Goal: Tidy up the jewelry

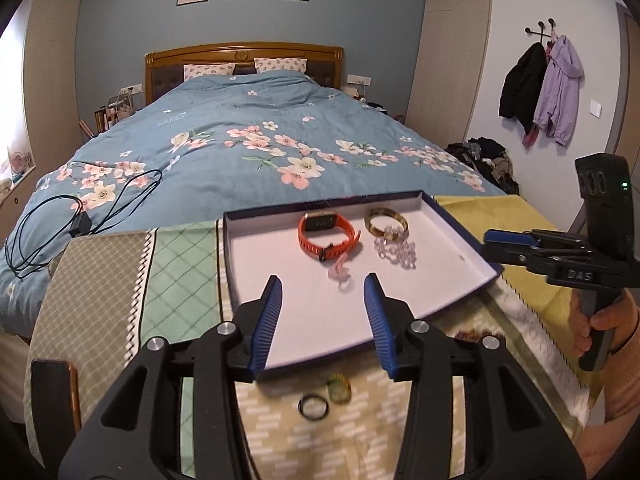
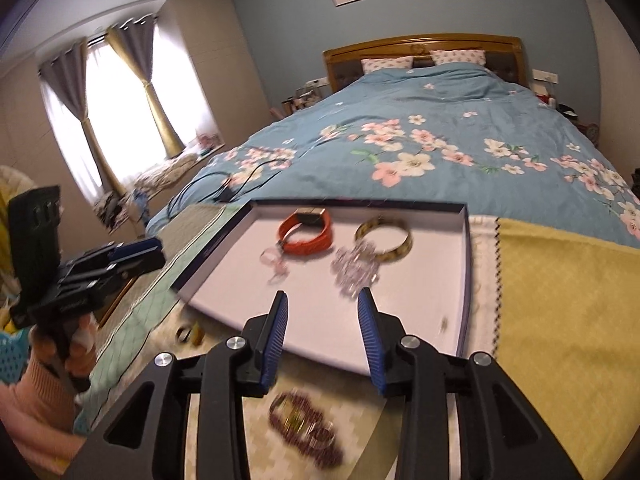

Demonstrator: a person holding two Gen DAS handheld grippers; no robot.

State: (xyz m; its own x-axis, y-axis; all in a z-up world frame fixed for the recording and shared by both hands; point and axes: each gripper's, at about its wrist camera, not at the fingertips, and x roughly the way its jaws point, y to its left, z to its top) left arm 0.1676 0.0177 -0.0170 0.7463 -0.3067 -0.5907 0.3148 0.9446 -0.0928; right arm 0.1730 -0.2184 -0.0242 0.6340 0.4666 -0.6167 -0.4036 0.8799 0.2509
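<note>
A shallow white-lined box tray (image 1: pixel 276 264) (image 2: pixel 424 320) lies on the patchwork cloth. In it are an orange watch (image 1: pixel 328 236) (image 2: pixel 306 234), a gold bangle (image 1: pixel 386 222) (image 2: pixel 384 238), a clear bead bracelet (image 1: pixel 396 250) (image 2: pixel 354 268) and pale pink rings (image 1: pixel 342 276) (image 2: pixel 276 264). My left gripper (image 1: pixel 324 284) hangs open over the tray's near part, nothing between its fingers. On the cloth below it lie a black ring (image 1: pixel 314 406) and a yellow-green ring (image 1: pixel 339 388). My right gripper (image 2: pixel 322 300) is open too, empty, above a dark red bead bracelet (image 2: pixel 306 428).
A bed with a blue floral quilt (image 1: pixel 248 140) lies behind the tray, with black cables (image 1: pixel 80 208) on it. A dark phone (image 1: pixel 54 392) lies at the cloth's left edge. Yellow cloth (image 2: pixel 560 300) covers the right side. A hand (image 1: pixel 600 320) holds the other gripper.
</note>
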